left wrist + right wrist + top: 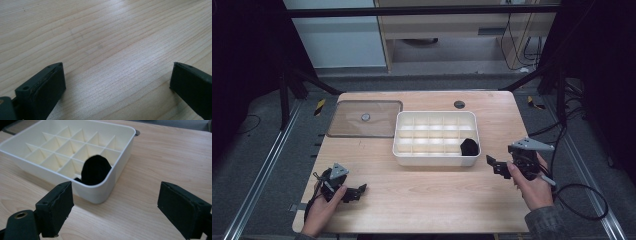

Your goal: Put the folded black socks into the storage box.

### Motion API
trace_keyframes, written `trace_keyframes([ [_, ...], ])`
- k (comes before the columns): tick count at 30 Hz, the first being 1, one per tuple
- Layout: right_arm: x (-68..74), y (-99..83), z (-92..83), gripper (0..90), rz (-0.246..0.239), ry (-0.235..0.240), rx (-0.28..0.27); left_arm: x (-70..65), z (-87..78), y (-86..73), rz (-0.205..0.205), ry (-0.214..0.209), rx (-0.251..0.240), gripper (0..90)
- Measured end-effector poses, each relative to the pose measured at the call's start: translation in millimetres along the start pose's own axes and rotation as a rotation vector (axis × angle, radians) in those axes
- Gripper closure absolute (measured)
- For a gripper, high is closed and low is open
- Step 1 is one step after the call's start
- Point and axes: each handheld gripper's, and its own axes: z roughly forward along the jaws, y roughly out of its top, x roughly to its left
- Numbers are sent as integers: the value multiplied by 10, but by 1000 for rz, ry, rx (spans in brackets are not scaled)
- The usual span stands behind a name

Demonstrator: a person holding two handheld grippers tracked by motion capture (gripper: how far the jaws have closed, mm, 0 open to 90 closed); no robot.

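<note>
The table (422, 200) is pale wood, smooth with fine visible grain; the divided tray (95, 192) looks like cream plastic, slightly glossy; the black lump (95, 170) in its corner compartment seems soft, matt cloth; the lid (352, 127) is clear plastic.

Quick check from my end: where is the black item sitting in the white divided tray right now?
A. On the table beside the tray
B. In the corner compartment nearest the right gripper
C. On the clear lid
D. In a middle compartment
B: the black item sits in the white divided tray's near corner compartment, just ahead of the open right gripper.
</note>
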Motion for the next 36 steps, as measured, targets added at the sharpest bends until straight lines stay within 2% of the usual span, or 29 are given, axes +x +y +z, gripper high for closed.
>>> trace_keyframes([
  [9,-14,-313,108,144,-32,-13,61,0,0,0,0,0,0,0],
  [22,29,-657,282,152,-19,9,113,-2,-1,-2,1,-1,-1,0],
  [28,58,-740,411,152,0,15,125,-2,-2,-3,2,-2,-1,0],
  [36,63,-749,527,142,22,-1,125,-2,-2,-3,2,-2,-1,0],
])
